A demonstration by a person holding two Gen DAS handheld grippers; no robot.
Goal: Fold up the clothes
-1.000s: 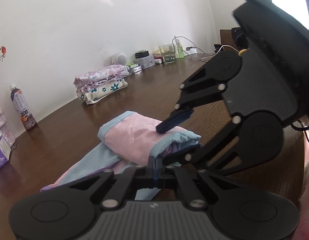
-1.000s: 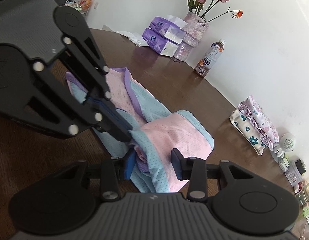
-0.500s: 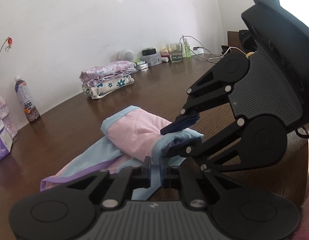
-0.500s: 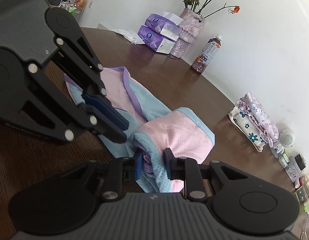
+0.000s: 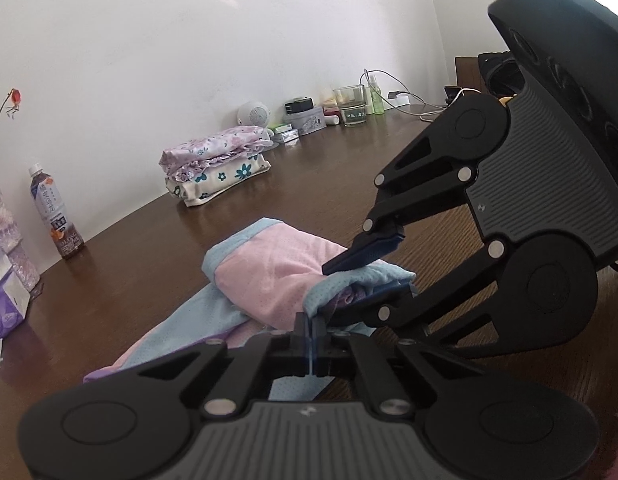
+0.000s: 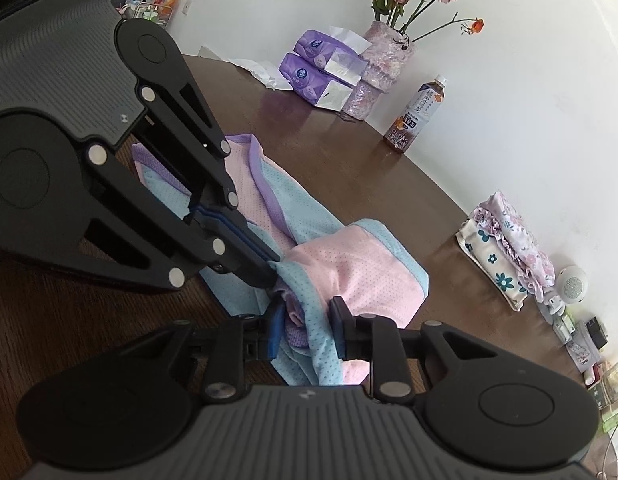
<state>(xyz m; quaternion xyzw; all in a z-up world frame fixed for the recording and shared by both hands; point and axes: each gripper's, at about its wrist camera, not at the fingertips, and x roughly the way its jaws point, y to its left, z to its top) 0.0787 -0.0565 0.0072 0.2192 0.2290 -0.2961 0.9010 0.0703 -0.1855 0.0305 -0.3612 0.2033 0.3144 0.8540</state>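
Note:
A pink garment with light blue and purple trim (image 5: 269,268) lies partly folded on the brown wooden table (image 5: 149,260). Its near end is bunched into a thick roll (image 6: 349,264). At the bottom of the left wrist view, my left gripper (image 5: 310,334) is shut on the roll's light blue hem. The right wrist view shows the same grip from the side, the left gripper (image 6: 265,268) pinching that hem. My right gripper (image 6: 306,326) is clamped on the thick bunch beside it, its fingers held apart by the cloth. From the left wrist view, the right gripper (image 5: 349,288) straddles the roll.
A stack of folded floral clothes (image 5: 217,168) sits further back near the wall. A tea bottle (image 6: 413,120), a vase of roses (image 6: 377,64) and purple tissue packs (image 6: 321,68) stand on the far side. A round speaker (image 5: 253,114), a glass (image 5: 351,106) and cables line the wall.
My right gripper has narrowed onto the bunched cloth. My left gripper opened a little, then shut on the blue hem. The roll has risen slightly.

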